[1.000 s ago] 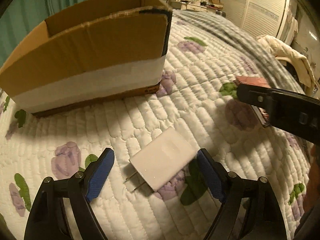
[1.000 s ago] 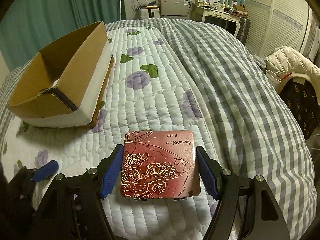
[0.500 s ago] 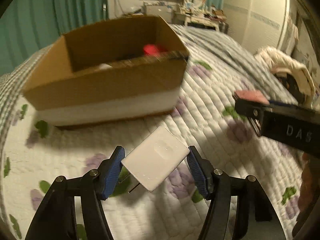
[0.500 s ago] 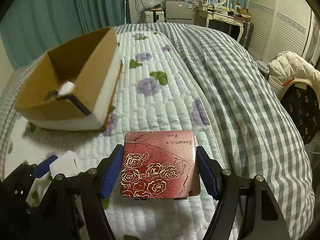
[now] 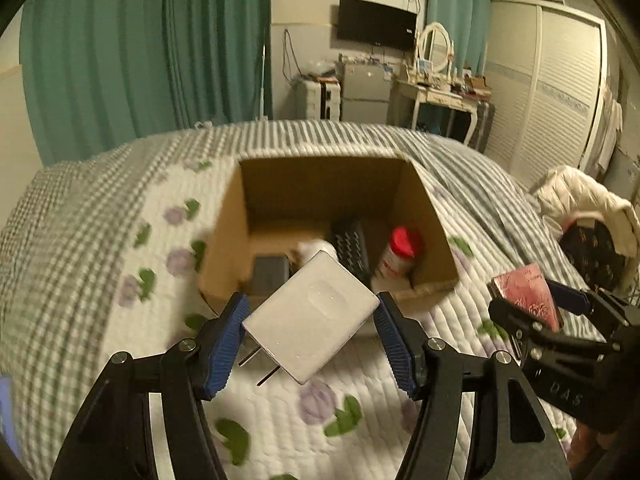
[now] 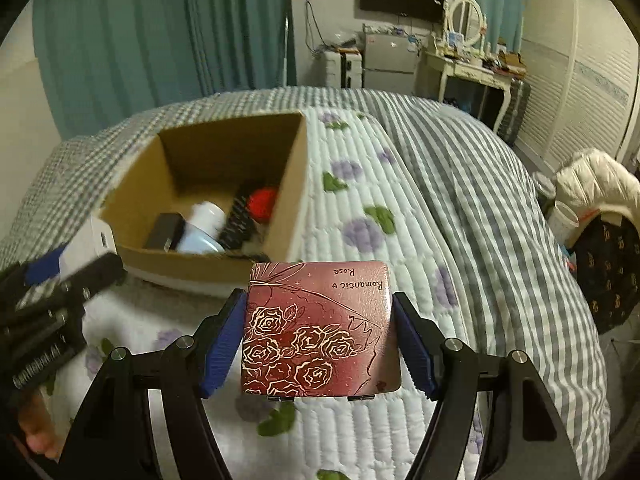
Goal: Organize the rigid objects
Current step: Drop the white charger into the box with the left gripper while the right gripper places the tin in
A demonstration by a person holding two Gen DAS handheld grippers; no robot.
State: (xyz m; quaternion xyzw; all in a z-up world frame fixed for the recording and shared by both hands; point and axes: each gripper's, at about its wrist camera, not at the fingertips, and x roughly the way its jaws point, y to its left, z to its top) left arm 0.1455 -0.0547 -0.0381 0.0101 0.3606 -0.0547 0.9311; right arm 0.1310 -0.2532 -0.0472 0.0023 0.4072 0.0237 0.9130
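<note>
My left gripper (image 5: pixel 312 340) is shut on a white plug adapter (image 5: pixel 310 316) and holds it in the air just in front of an open cardboard box (image 5: pixel 432 216). My right gripper (image 6: pixel 318 340) is shut on a red tin with a rose pattern (image 6: pixel 316 328), held above the quilt to the right of the box (image 6: pixel 296 184). The tin also shows at the right of the left wrist view (image 5: pixel 524 292). The left gripper and the adapter (image 6: pixel 90 240) show at the left of the right wrist view.
Inside the box lie a red-capped bottle (image 5: pixel 400 252), a black remote (image 5: pixel 350 244), a dark flat case (image 5: pixel 270 272) and a white bottle (image 6: pixel 204 224). The box stands on a flowered quilt (image 5: pixel 340 408). A chair with clothes (image 6: pixel 596 216) stands right of the bed.
My left gripper closed on the adapter, lifted it off the quilt and raised it toward the box, whose inside has come into view. My right gripper rose with the tin.
</note>
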